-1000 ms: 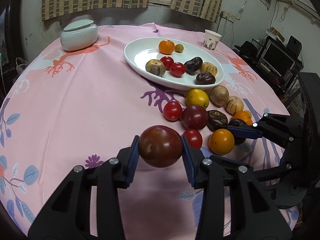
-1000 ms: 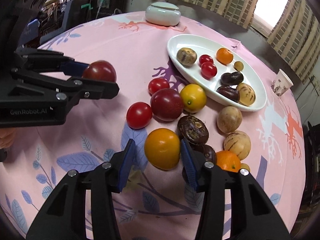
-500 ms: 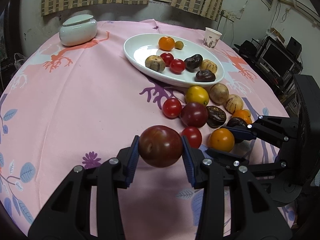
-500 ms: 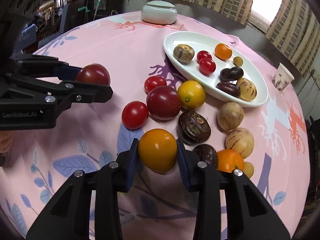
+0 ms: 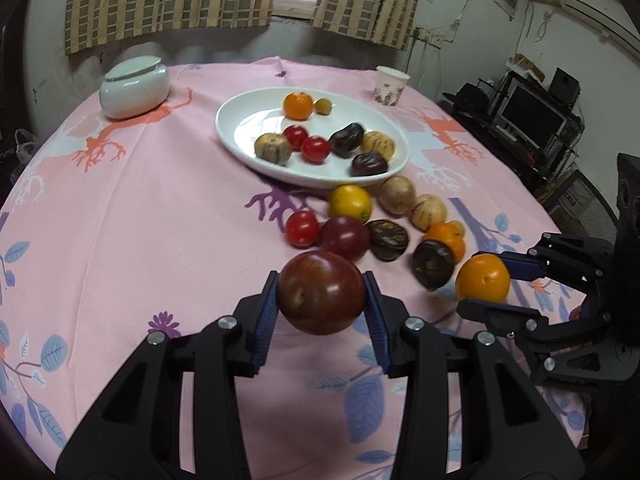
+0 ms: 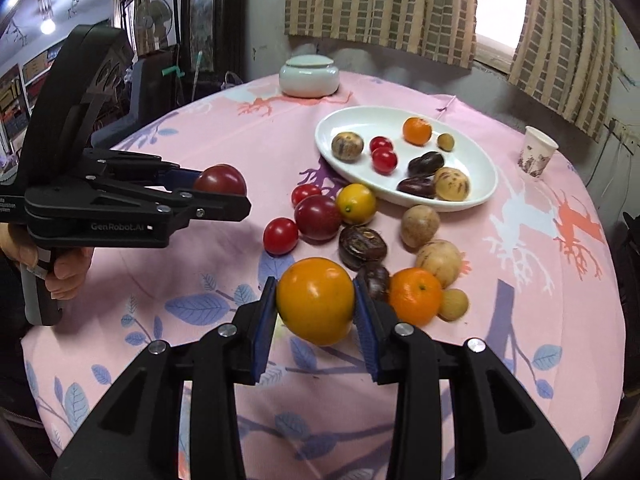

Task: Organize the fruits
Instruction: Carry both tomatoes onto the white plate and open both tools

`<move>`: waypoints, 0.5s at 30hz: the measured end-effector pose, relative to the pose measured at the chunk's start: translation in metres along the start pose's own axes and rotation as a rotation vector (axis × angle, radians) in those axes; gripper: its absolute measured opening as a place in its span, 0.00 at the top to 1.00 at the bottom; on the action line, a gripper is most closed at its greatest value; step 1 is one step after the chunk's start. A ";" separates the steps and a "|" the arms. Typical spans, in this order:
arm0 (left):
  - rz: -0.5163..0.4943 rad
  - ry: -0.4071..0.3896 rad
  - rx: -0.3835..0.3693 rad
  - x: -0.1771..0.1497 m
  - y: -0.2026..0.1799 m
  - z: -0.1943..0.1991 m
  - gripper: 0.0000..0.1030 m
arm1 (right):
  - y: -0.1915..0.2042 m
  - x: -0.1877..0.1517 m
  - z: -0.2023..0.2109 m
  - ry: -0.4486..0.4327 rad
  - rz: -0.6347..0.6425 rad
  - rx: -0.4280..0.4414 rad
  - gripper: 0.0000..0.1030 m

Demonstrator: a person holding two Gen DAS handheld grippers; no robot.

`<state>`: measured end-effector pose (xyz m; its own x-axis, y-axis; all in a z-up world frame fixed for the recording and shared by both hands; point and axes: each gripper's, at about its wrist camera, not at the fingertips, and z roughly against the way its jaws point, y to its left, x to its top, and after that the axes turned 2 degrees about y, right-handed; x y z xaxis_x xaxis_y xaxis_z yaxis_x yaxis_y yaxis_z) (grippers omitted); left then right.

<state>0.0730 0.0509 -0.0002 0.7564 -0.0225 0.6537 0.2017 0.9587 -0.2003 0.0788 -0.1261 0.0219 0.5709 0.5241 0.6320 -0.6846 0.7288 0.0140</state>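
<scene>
My left gripper (image 5: 320, 300) is shut on a dark red tomato (image 5: 320, 296), held above the pink tablecloth; the right wrist view shows that same tomato (image 6: 221, 180) at the left. My right gripper (image 6: 316, 304) is shut on an orange-yellow tomato (image 6: 315, 300), lifted off the cloth; in the left wrist view the orange-yellow tomato (image 5: 483, 283) hangs at the right. A white oval plate (image 5: 248, 120) holds several fruits at the table's far side. Loose fruits lie in a cluster in front of the plate, among them a dark red tomato (image 6: 318, 217) and a yellow tomato (image 6: 356, 204).
A pale lidded jar (image 5: 134, 87) stands at the back left and a paper cup (image 5: 391, 85) at the back right. A hand (image 6: 64, 268) grips the left gripper's handle. A desk with a monitor (image 5: 532, 120) stands beyond the table's right edge.
My right gripper closed on the orange-yellow tomato and lifted it off the cloth. The left gripper kept its hold on the dark red tomato and rose slightly.
</scene>
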 end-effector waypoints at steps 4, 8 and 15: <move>-0.052 -0.025 0.023 0.004 -0.018 0.013 0.60 | -0.013 -0.003 0.019 -0.032 -0.007 -0.007 0.64; -0.069 -0.023 0.023 0.015 -0.029 0.019 0.60 | -0.025 0.003 0.034 -0.066 -0.010 -0.023 0.64; -0.084 -0.047 0.047 0.059 -0.032 0.011 0.60 | -0.048 0.041 0.040 -0.131 -0.017 -0.056 0.64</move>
<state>0.1044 0.0216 0.0528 0.7081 -0.0907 0.7003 0.2327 0.9663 -0.1101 0.1166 -0.1571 0.0779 0.5153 0.4522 0.7280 -0.6471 0.7622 -0.0154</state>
